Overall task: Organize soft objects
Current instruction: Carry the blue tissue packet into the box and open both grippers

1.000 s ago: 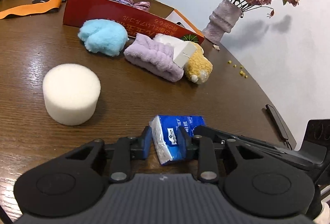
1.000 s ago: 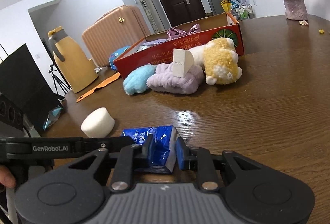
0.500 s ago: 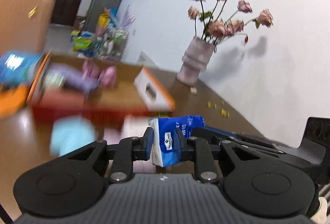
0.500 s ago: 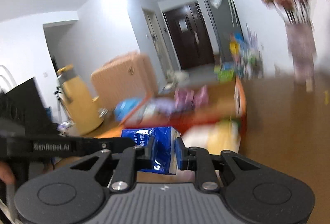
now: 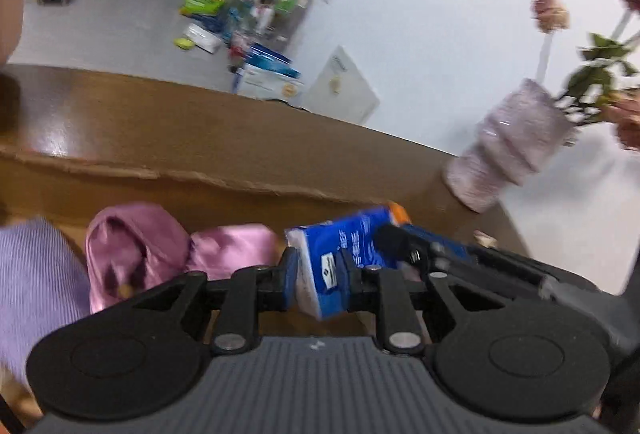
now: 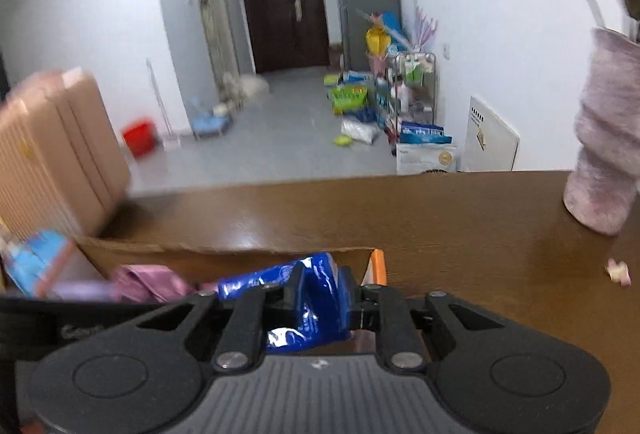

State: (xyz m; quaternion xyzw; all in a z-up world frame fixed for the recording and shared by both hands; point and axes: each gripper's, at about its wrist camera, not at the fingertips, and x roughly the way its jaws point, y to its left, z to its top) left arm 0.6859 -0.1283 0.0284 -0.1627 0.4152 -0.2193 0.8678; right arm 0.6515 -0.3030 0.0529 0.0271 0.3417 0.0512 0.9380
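Note:
A blue tissue pack (image 5: 340,254) hangs over the open cardboard box (image 5: 200,194), close to the box's orange-edged right corner (image 6: 378,266). My left gripper (image 5: 318,270) is shut on the pack's white end. My right gripper (image 6: 318,294) is shut on the other end of the same pack (image 6: 256,280), and its pads squeeze the crinkled wrapper. In the left wrist view the right gripper's fingers (image 5: 396,242) come in from the right against the pack. Inside the box lie a pink satin item (image 5: 140,254) and a lilac cloth (image 5: 36,294).
The brown wooden table (image 6: 440,226) runs on beyond the box. A fuzzy pink vase (image 6: 604,162) with flowers stands at the right, near the table's far edge. A small scrap (image 6: 618,270) lies near it. Floor clutter and a tan suitcase (image 6: 52,154) lie past the table.
Both grippers have lifted the tissue pack off the table and carried it forward over the open box. The sponge and plush items have dropped out of view.

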